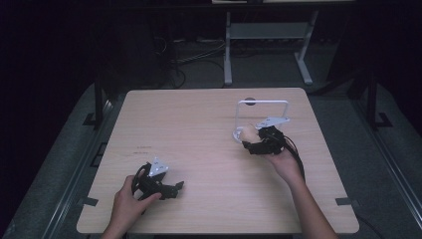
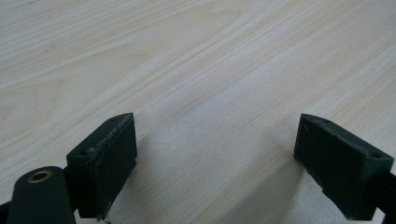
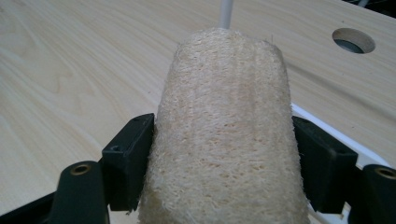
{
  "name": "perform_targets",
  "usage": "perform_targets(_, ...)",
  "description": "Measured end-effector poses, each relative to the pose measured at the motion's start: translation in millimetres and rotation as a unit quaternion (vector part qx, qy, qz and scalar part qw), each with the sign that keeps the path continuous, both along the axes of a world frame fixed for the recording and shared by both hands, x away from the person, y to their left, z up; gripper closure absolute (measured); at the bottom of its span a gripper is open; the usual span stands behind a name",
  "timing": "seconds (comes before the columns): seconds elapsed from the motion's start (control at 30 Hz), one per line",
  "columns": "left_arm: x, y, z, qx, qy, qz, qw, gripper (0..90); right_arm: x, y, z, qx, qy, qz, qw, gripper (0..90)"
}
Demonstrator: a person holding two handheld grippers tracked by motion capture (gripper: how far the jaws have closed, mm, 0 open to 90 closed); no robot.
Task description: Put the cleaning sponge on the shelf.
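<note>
Right gripper (image 3: 224, 154) clamped on a pale fibrous loofah sponge (image 3: 224, 135), black pads pressed against both flanks, jaws spread fairly wide around its bulk. Sponge standing up between the jaws in the right gripper view, its rounded far end reaching well past the pad tips, coarse woven texture plain to see. Directly behind that far end, a thin white upright rod of a wire rack (image 3: 225, 13); low at the right, another white bar of the same rack passing just behind the right-hand pad. Farther off at upper right, a round hole (image 3: 353, 40) cut through the wooden table (image 3: 70, 70). From the high view, right gripper (image 1: 251, 139) over the right half of the table (image 1: 199, 124), sponge (image 1: 247, 132) at its tip right beside the round base of the rack (image 1: 263, 103), contact with that base impossible to judge. Left gripper (image 1: 171, 189) low at the near left, well apart from sponge and rack, held in the left hand (image 1: 127, 199). Left gripper (image 2: 215, 154) jaws gaping wide, bare wood grain between the pads, nothing gripped.
</note>
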State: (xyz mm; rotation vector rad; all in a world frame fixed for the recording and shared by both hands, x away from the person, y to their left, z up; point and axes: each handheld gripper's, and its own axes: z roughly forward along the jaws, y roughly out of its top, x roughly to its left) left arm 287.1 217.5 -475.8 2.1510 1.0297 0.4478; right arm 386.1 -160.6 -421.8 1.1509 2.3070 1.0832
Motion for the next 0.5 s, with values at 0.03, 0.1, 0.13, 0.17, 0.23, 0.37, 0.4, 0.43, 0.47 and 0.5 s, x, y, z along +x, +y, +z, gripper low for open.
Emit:
perform_targets(0.03, 0.0, 0.0, 0.0, 0.000, 0.000, 0.000, 1.0000, 12.6, 0.0, 0.0, 0.0, 0.000, 0.000, 0.000, 1.0000, 27.5)
perform_targets(0.1, 0.0, 0.0, 0.0, 0.000, 0.000, 0.000, 1.0000, 12.6, 2.9, -0.6, 0.1, 0.001, 0.001, -0.004, 1.0000, 27.5)
perform_targets(0.13, 0.0, 0.0, 0.0, 0.000, 0.000, 0.000, 1.0000, 12.6, 5.9, -0.7, 0.1, -0.001, 0.003, -0.007, 1.0000, 27.5)
perform_targets(0.17, 0.0, 0.0, 0.0, 0.000, 0.000, 0.000, 1.0000, 12.6, 5.9, -0.7, 0.1, -0.001, 0.003, -0.007, 1.0000, 27.5)
perform_targets(0.23, -0.1, -0.3, -0.2, -0.003, 0.000, 0.001, 1.0000, 12.6, 9.5, -0.5, 0.0, -0.002, 0.004, -0.008, 1.0000, 27.5)
perform_targets(0.37, 0.0, -0.1, -0.1, -0.001, 0.000, 0.000, 1.0000, 12.6, 16.9, 0.3, -1.2, -0.006, 0.005, -0.012, 0.9999, 27.5)
perform_targets(0.4, 0.0, -0.1, -0.1, -0.002, 0.000, 0.000, 1.0000, 12.6, 20.5, 0.1, -2.7, -0.005, 0.005, -0.013, 0.9999, 27.5)
perform_targets(0.43, 0.0, -0.1, -0.1, -0.002, 0.000, 0.000, 1.0000, 12.6, 21.7, 0.0, -3.5, -0.006, 0.006, -0.013, 0.9999, 27.6)
perform_targets(0.47, 0.0, -0.1, -0.1, -0.002, 0.000, 0.000, 1.0000, 12.6, 23.5, -0.2, -4.7, -0.006, 0.007, -0.016, 0.9998, 27.5)
perform_targets(0.5, 0.0, -0.1, -0.1, -0.002, 0.000, 0.000, 1.0000, 12.6, 24.6, -0.6, -5.4, -0.005, 0.007, -0.016, 0.9998, 27.5)
